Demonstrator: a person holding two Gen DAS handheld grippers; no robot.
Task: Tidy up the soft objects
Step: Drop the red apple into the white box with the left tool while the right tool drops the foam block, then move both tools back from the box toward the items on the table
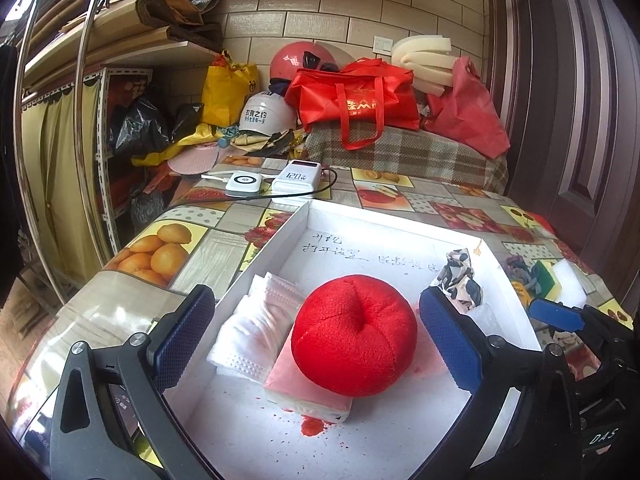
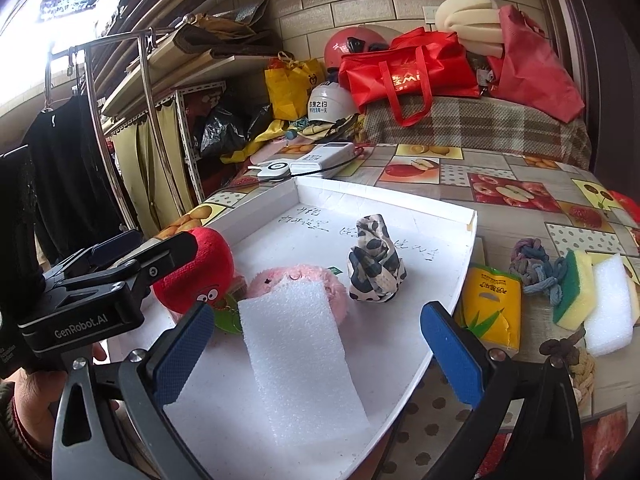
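Red plush (image 1: 354, 334) dimple up, foam strip (image 2: 302, 360) lengthwise toward camera

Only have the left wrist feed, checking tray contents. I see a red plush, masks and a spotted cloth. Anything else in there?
Observer: Yes. A pink plush sits beside the red plush, with a white foam sheet lying over its front.
Operator: Right gripper holding anything?
Observer: No. The right gripper is open and the foam sheet lies below it, with the pads off it.
Operator: Anything outside the tray I'd miss?
Observer: A brown rope knot lies right of the tray, by the foam block.
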